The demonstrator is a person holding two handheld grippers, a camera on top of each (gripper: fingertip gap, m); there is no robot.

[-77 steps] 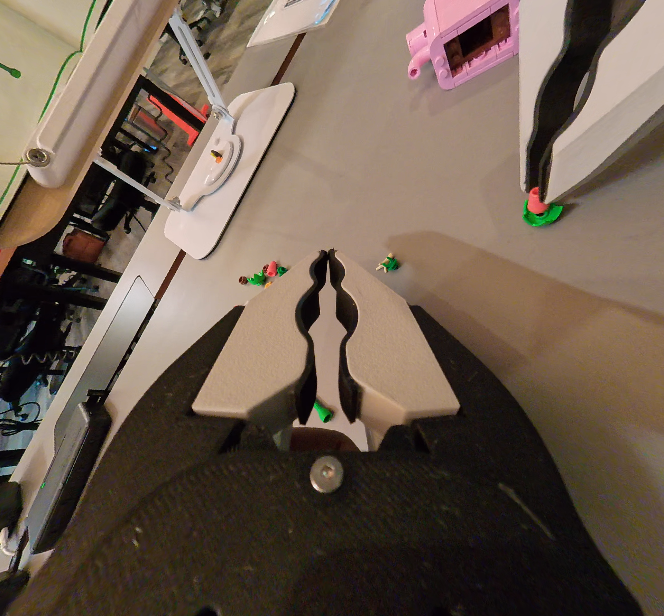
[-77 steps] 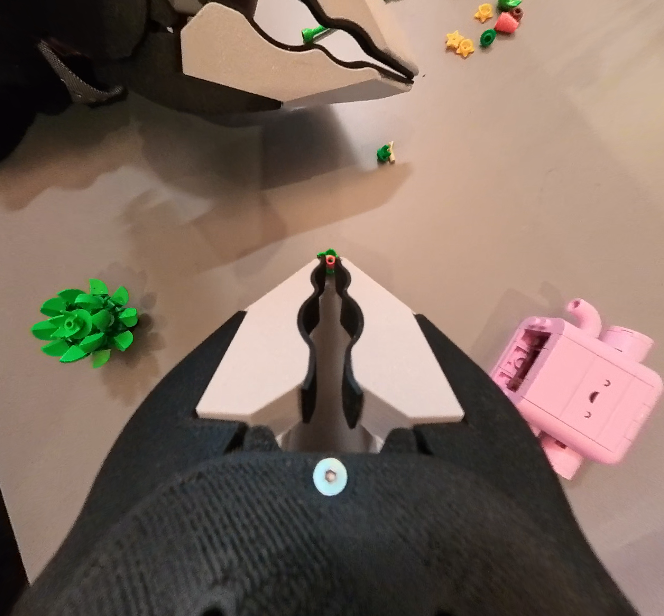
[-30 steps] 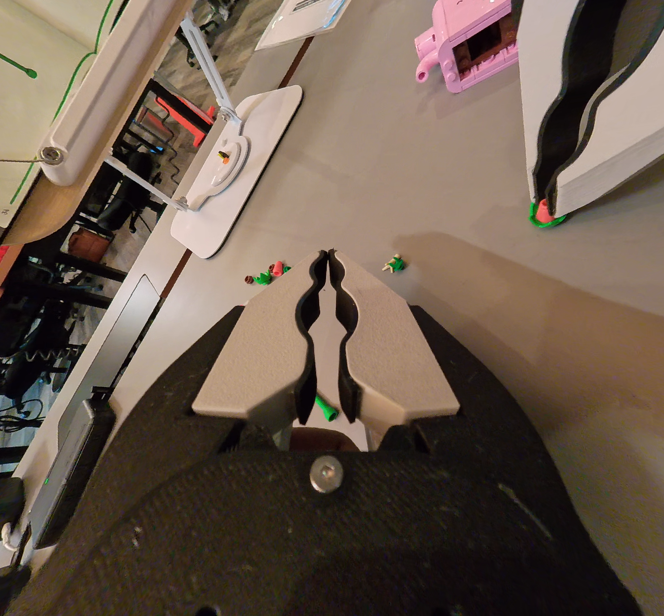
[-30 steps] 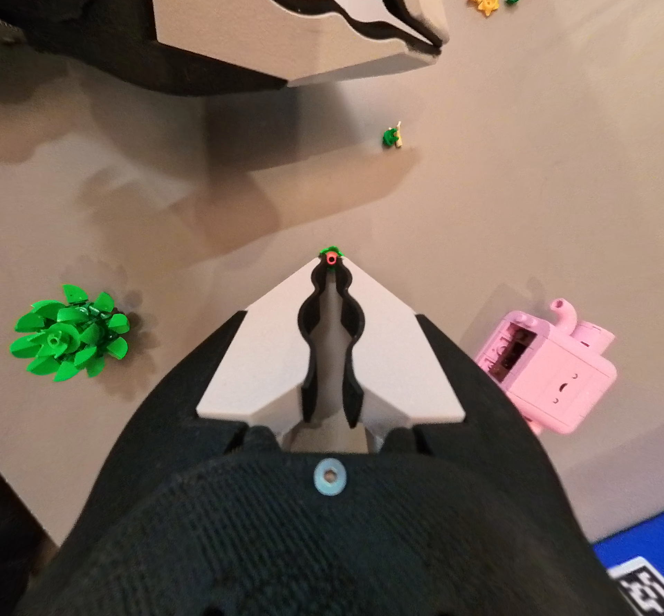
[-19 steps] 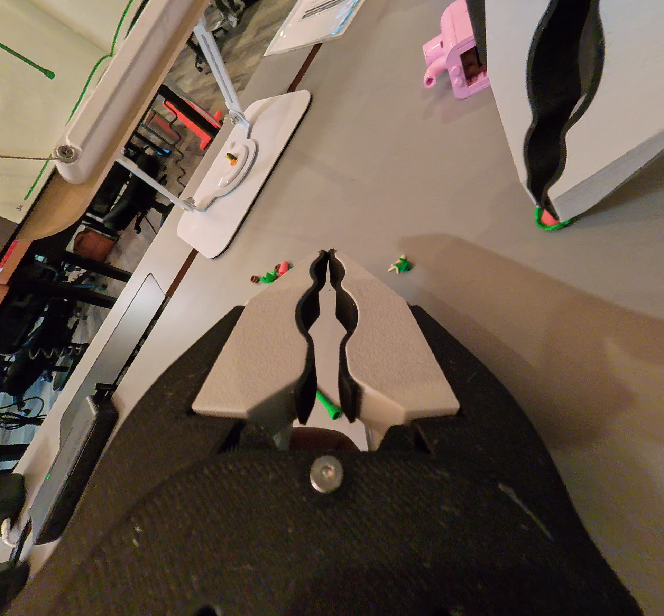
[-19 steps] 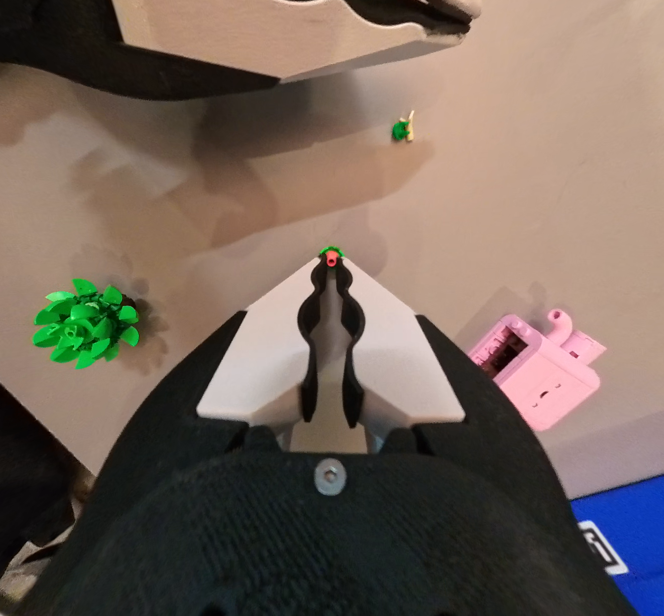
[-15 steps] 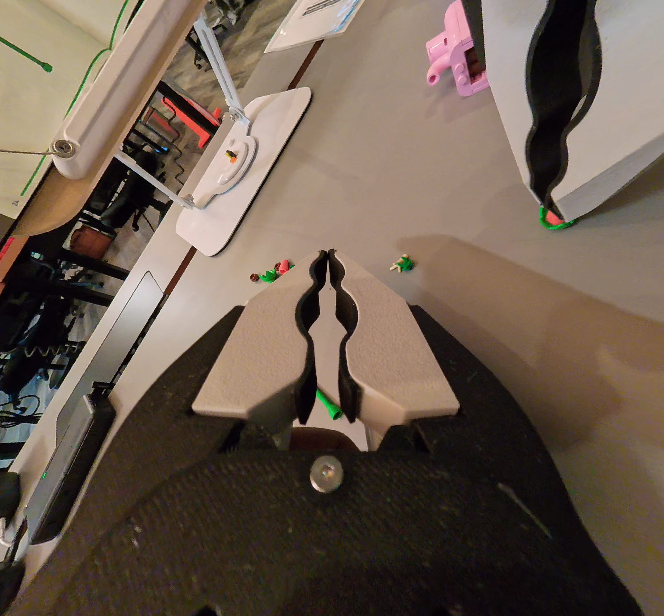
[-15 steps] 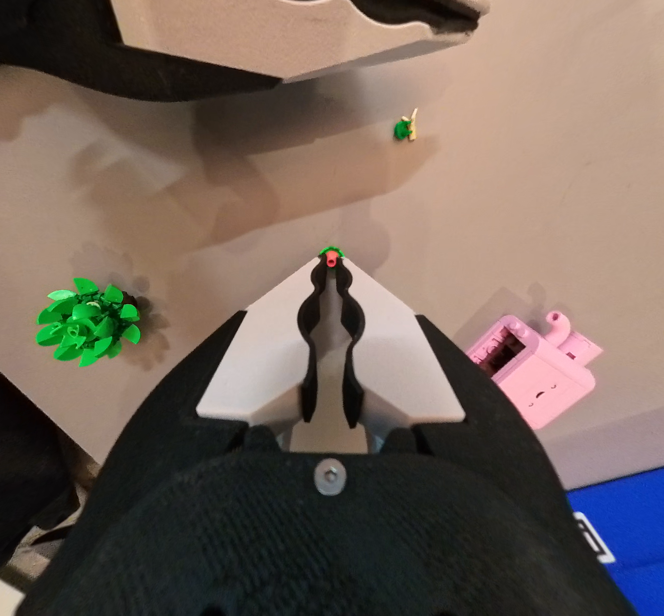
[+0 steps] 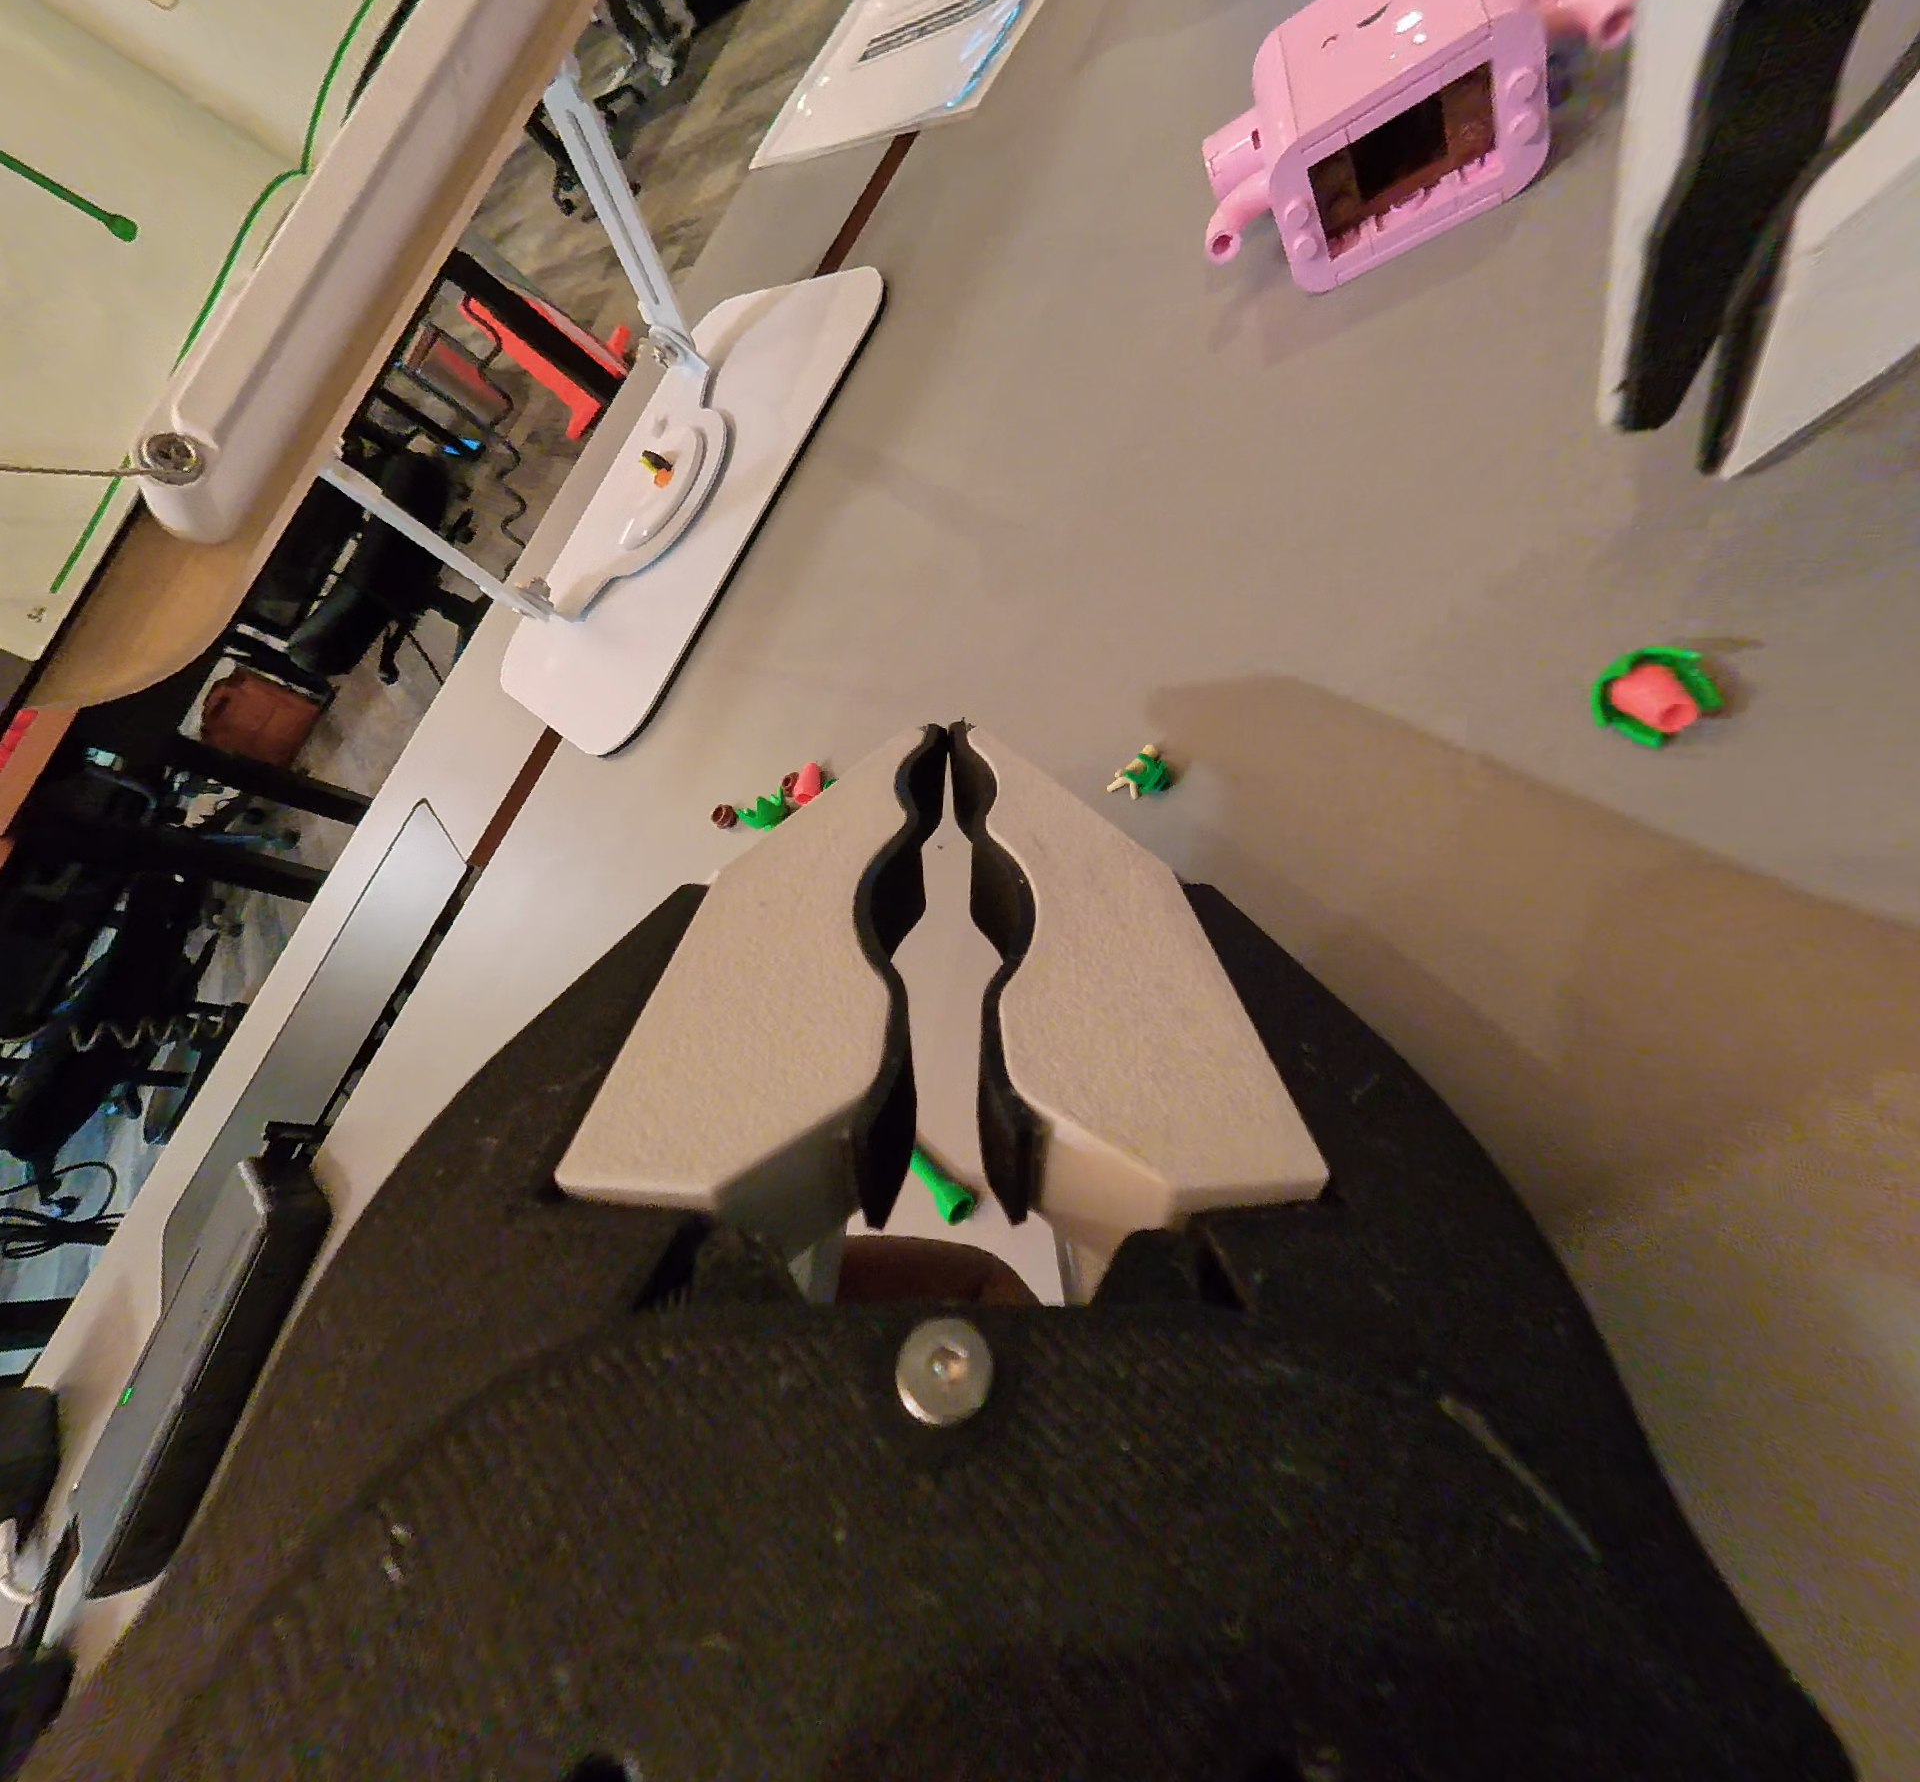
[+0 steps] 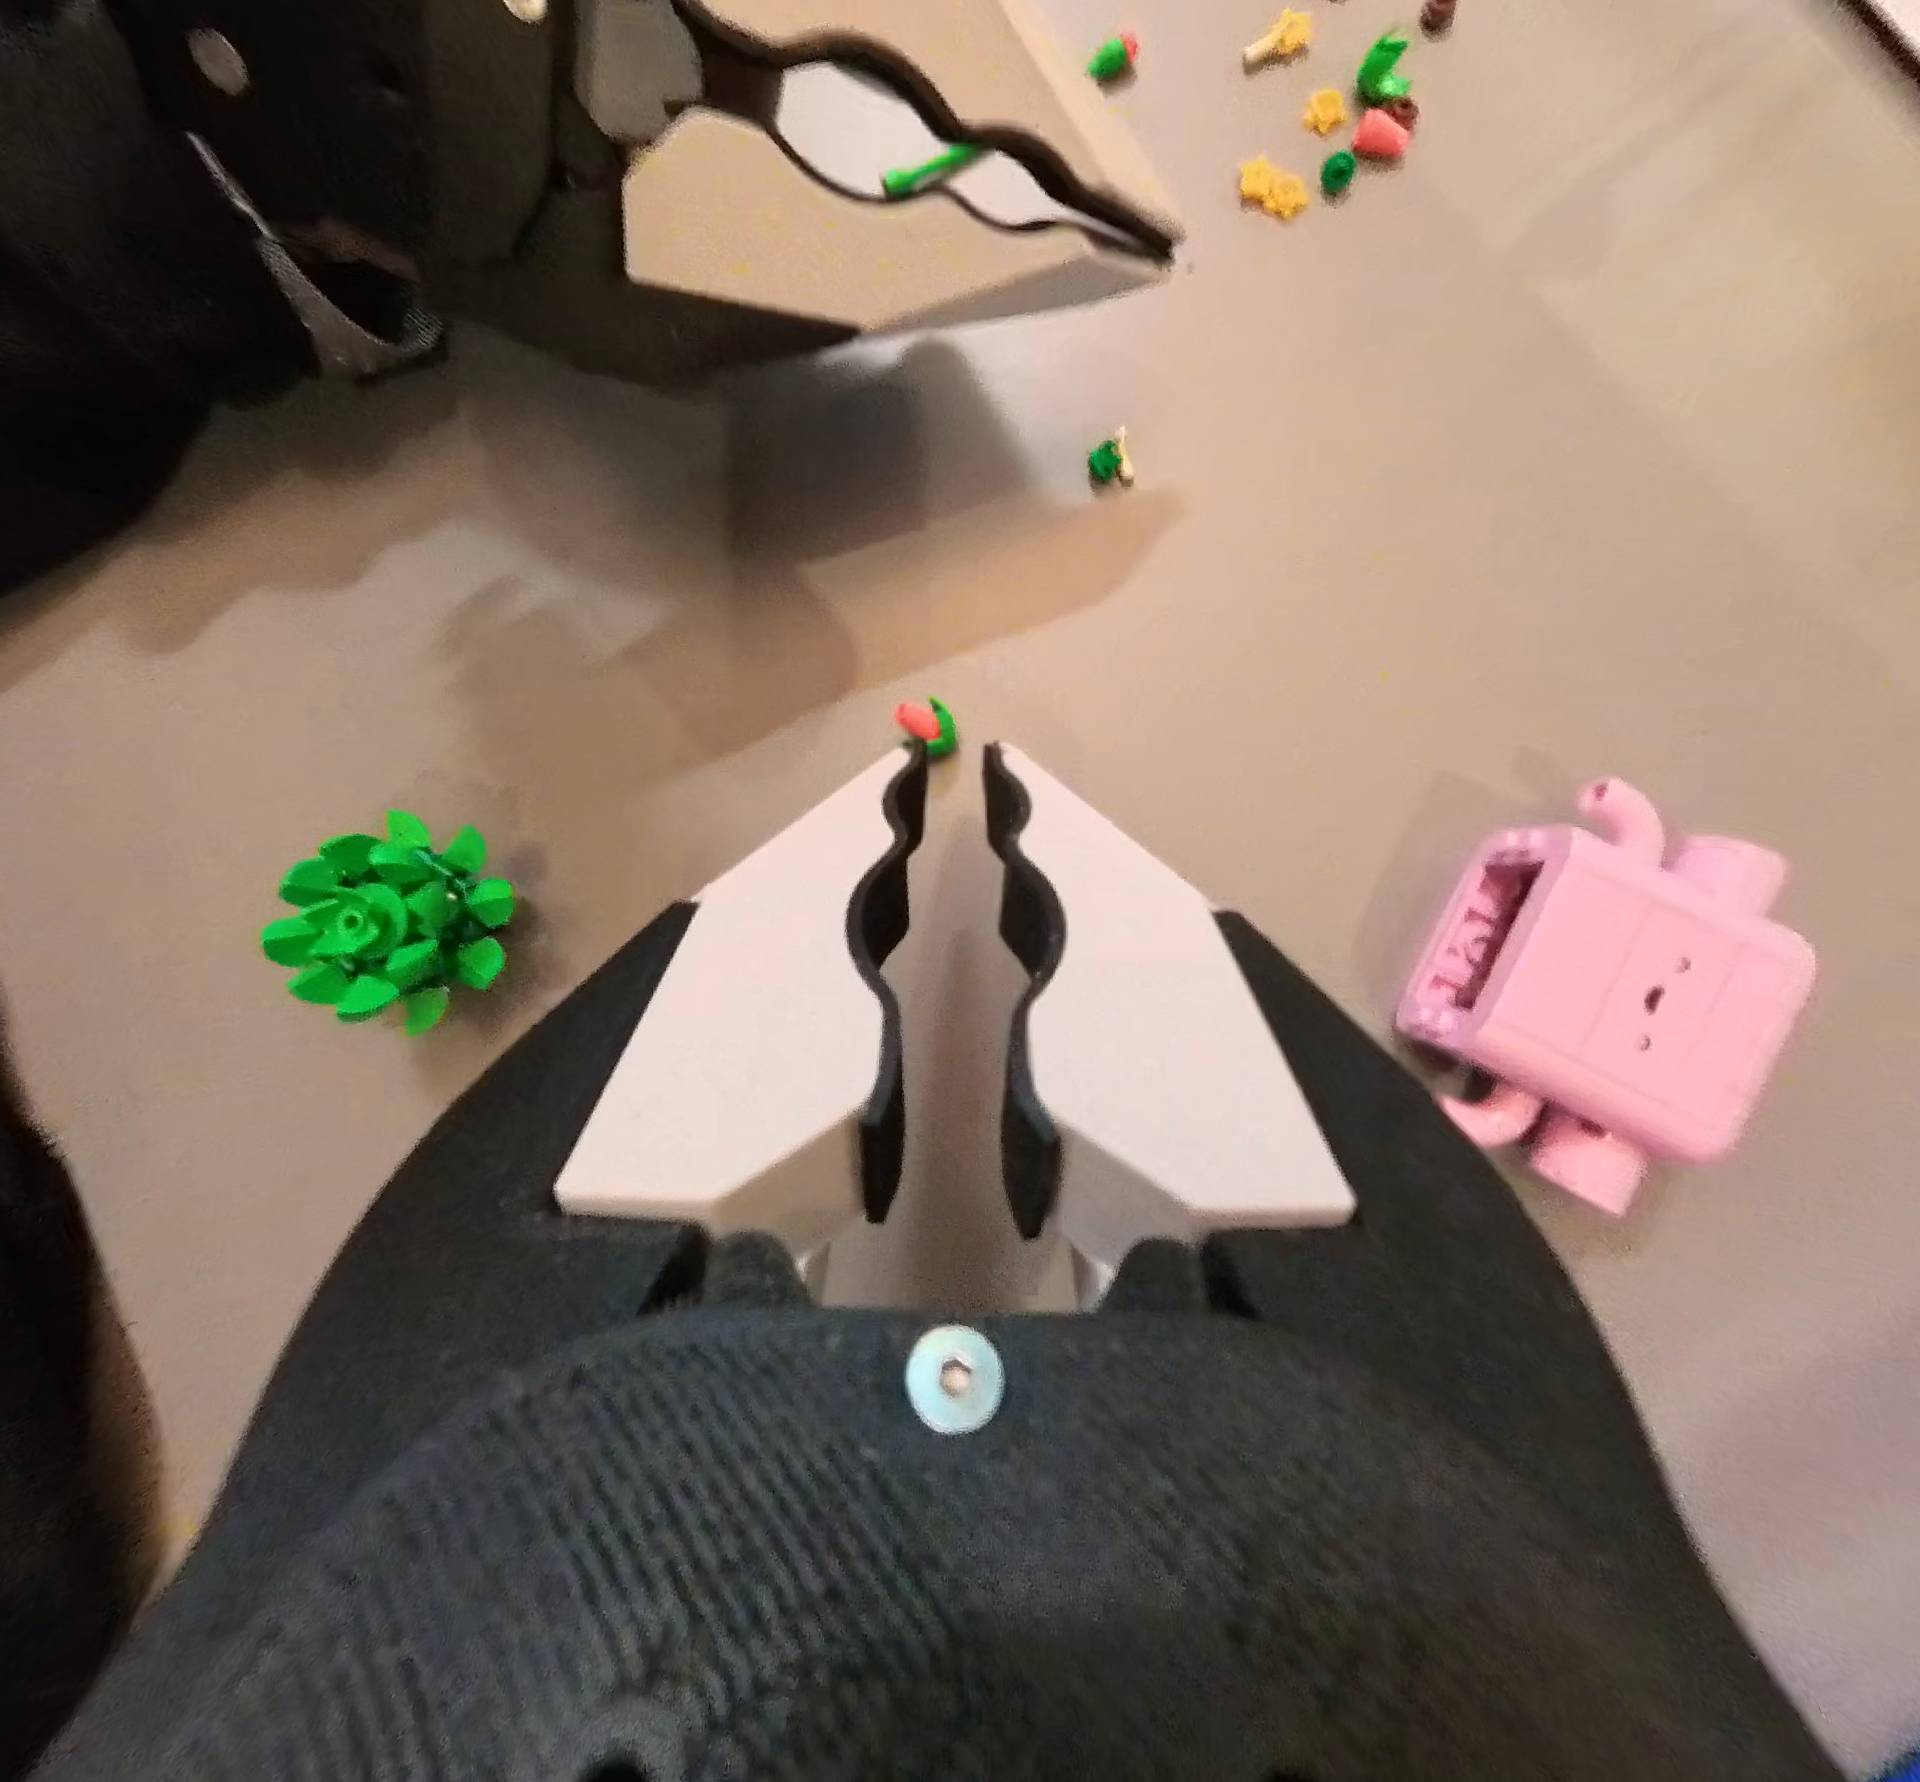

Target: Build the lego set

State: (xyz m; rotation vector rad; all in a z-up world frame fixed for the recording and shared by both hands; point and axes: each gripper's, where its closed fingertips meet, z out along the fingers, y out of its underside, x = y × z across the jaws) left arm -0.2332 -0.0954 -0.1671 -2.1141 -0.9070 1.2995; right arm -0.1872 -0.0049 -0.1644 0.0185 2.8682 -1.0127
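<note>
My left gripper [image 9: 951, 730] is shut, with a small green stem piece [image 9: 940, 1187] pinched deep between its pads; the right wrist view shows the same gripper [image 10: 1153, 241] and stem [image 10: 930, 169]. My right gripper [image 10: 951, 761] is open and empty, raised above the table. A red flower bud on a green base [image 10: 925, 724] lies on the table just beyond its left fingertip. In the left wrist view the bud [image 9: 1652, 698] lies below the right gripper [image 9: 1683, 423]. A pink lego body [image 10: 1600, 984] lies on its side to the right.
A green leafy lego plant [image 10: 384, 922] sits to the left. Several small loose pieces [image 10: 1340, 122] lie at the far side, and a tiny green and tan piece [image 10: 1110, 463] lies alone. A white lamp base [image 9: 686, 506] and a paper sheet [image 9: 935, 7] are near the table edge. My hands' fingertips stand some 11 cm from each other. The green leafy lego plant [image 10: 384, 922] is about 11 cm from my right fingertips and 20 cm from my left.
My right gripper was shut on the red and green flower against the table. It has opened and lifted, and the flower now lies free. The left gripper still holds the stem.
</note>
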